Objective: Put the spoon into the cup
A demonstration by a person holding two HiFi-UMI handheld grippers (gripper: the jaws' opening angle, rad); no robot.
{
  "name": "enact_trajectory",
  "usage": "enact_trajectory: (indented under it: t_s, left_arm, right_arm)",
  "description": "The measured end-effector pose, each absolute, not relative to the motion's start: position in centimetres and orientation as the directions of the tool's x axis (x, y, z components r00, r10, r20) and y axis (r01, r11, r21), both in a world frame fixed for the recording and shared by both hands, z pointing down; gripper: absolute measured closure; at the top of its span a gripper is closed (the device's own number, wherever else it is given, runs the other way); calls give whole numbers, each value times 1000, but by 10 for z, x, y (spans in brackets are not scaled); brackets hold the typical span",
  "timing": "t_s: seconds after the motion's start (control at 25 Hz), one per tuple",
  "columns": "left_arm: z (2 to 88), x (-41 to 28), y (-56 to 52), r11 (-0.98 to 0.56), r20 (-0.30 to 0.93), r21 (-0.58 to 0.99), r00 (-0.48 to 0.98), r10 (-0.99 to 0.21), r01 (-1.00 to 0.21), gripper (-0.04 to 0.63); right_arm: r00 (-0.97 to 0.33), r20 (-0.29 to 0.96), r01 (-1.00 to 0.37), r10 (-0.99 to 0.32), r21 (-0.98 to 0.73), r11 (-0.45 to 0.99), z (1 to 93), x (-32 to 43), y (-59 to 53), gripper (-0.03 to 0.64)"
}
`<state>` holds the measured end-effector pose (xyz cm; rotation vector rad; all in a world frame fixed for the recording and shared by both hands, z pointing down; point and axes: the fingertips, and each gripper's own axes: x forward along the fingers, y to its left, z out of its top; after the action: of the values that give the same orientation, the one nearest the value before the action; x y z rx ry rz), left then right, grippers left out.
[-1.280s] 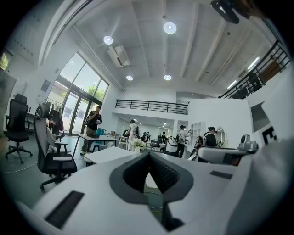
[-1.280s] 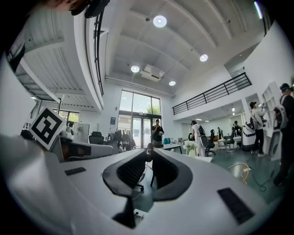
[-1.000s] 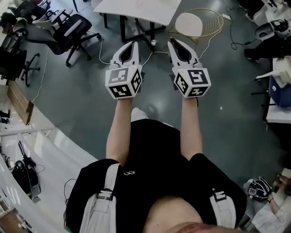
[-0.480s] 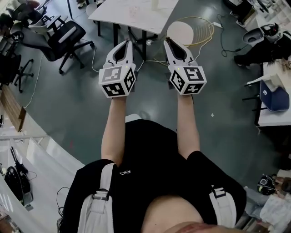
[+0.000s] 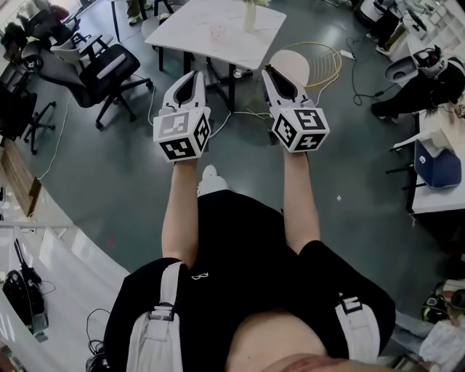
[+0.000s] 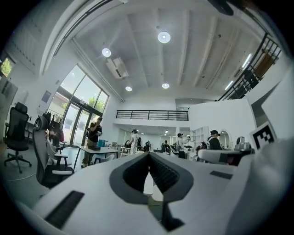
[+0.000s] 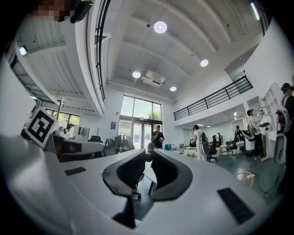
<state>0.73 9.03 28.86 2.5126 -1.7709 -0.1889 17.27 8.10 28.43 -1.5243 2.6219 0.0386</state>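
I hold both grippers out in front of me at chest height above a grey floor. In the head view my left gripper (image 5: 192, 75) and right gripper (image 5: 267, 70) both point toward a white table (image 5: 196, 43) at the top. A small clear cup (image 5: 216, 33) stands on that table, with a pale vase (image 5: 251, 14) behind it. No spoon shows in any view. In the left gripper view the left gripper (image 6: 149, 154) has its jaws meeting at the tips with nothing between them. The right gripper (image 7: 149, 153) looks the same in its own view.
A black office chair (image 5: 109, 69) stands left of the table. Right of it is a round white seat in a gold wire frame (image 5: 309, 62), with cables on the floor. A desk with a blue bag (image 5: 436, 163) is at the right edge. Several people stand far off.
The table has come further into the head view and closer, and the cup and vase on it now show. Both grippers stay shut and side by side.
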Motion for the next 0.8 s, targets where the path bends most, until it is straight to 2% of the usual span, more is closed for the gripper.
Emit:
enact_trajectory:
  t_s: [0.36, 0.8]
  left_arm:
    - [306, -8, 11, -339, -82, 136, 330, -940, -931, 578]
    - [369, -9, -177, -395, 53, 82, 399, -915, -915, 578]
  right_arm:
    - [-482, -127, -872, -867, -21, 488, 291, 173, 6, 566]
    - [-406, -36, -909, -913, -88, 408, 348, 171, -171, 566]
